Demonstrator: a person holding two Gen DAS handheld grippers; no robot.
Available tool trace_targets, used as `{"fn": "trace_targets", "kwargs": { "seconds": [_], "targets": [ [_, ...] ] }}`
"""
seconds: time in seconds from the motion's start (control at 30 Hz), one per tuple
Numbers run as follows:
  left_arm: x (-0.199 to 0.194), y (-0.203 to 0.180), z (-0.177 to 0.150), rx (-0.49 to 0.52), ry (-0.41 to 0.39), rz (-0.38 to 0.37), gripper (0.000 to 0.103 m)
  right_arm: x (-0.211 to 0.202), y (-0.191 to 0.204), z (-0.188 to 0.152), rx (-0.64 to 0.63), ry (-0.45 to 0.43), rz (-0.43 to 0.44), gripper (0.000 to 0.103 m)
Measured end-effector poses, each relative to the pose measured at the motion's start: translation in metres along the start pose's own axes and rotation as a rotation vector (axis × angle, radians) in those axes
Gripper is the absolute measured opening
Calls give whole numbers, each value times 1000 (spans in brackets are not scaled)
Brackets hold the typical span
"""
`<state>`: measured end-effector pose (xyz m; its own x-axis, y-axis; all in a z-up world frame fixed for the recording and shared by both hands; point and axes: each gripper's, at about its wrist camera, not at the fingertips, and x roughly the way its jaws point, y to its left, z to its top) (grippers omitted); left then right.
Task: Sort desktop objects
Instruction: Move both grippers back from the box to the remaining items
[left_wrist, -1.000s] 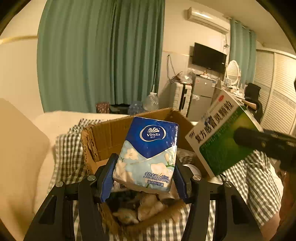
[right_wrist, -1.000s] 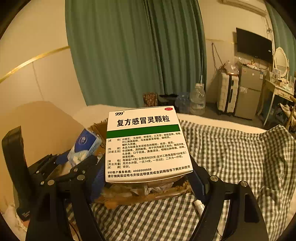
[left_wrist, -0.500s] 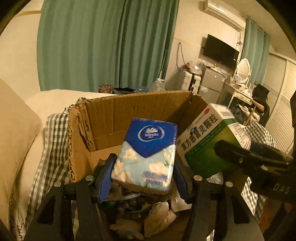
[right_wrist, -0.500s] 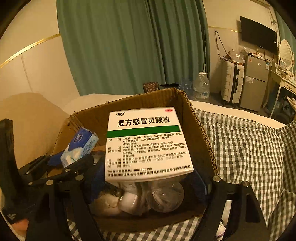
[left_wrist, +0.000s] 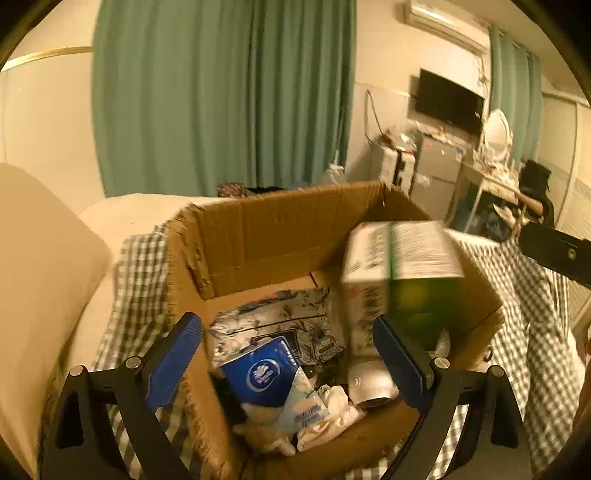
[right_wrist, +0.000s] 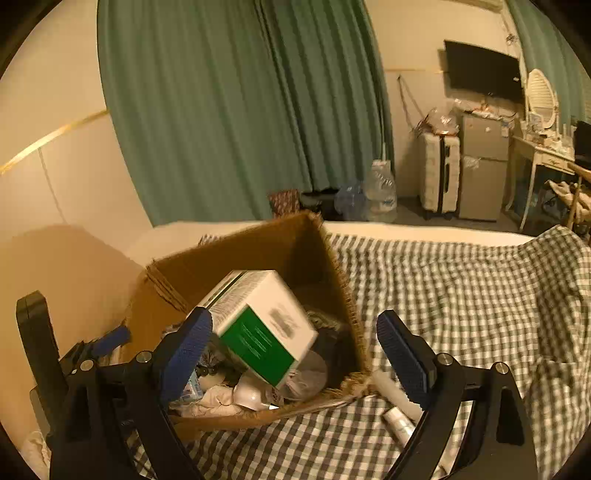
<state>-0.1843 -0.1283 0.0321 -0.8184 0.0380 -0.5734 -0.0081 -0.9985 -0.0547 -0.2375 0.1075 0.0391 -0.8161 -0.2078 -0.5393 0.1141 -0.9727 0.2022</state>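
Note:
An open cardboard box (left_wrist: 258, 236) sits on a checked cloth and also shows in the right wrist view (right_wrist: 236, 258). A blue and white tissue pack (left_wrist: 273, 380) lies loose inside it among crumpled items. A white and green medicine box (left_wrist: 402, 280), blurred and tilted, is inside the box's right part, free of both grippers; it also shows in the right wrist view (right_wrist: 258, 325). My left gripper (left_wrist: 291, 362) is open and empty above the box's near edge. My right gripper (right_wrist: 295, 354) is open and empty above the box's near right corner.
The checked cloth (right_wrist: 461, 295) covers a bed to the right. A white tube (right_wrist: 397, 421) lies on it by the box. A beige pillow (left_wrist: 40, 288) is at the left. Green curtains (left_wrist: 221, 92), a suitcase (right_wrist: 439, 173) and a dresser stand behind.
Both grippers opened. The tissue pack dropped from my left gripper into the box. The medicine box left my right gripper and is tumbling into the box.

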Motion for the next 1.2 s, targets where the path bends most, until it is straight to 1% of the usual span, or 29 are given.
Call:
{"fn": "trace_targets", "kwargs": {
  "seconds": [0.07, 0.13, 0.2, 0.27, 0.37, 0.5, 0.6, 0.7, 0.8, 0.93, 1.0, 1.1, 1.17, 1.2],
  "targets": [
    [-15, 3, 0, -23, -25, 1, 102, -16, -2, -1, -6, -18, -12, 91],
    [-34, 3, -3, -41, -49, -3, 103, -33, -9, -5, -7, -30, -28, 91],
    [-49, 1, -8, -36, -54, -26, 103, -49, -19, -12, -6, -17, -29, 91],
    [-61, -3, -15, -13, -48, -48, 103, -64, -27, -22, -35, -14, -70, 91],
    [-71, -12, -31, 4, -20, -51, 103, -87, -47, -40, -56, -10, -139, 91],
    [-74, -30, -49, -12, 17, -65, 103, -96, -81, -66, 16, 25, -169, 91],
    [-67, -49, -63, -17, 67, -99, 103, -95, -101, -86, 79, 44, -174, 91],
    [-58, -80, -79, 32, 105, -152, 103, -86, -121, -97, 152, 62, -172, 91],
    [-43, -113, -91, 88, 141, -165, 103, -76, -136, -98, 213, 76, -144, 91],
    [-10, -156, -105, 110, 202, -201, 103, -61, -147, -94, 199, 83, -162, 91],
    [6, -176, -110, 120, 215, -191, 103, -52, -154, -90, 201, 86, -155, 91],
    [35, -207, -118, 149, 208, -135, 103, -41, -168, -89, 238, 89, -129, 91],
    [50, -218, -122, 149, 220, -134, 103, -37, -175, -90, 269, 96, -114, 91],
    [61, -223, -125, 136, 233, -145, 103, -37, -176, -90, 274, 98, -110, 91]
  ]
}}
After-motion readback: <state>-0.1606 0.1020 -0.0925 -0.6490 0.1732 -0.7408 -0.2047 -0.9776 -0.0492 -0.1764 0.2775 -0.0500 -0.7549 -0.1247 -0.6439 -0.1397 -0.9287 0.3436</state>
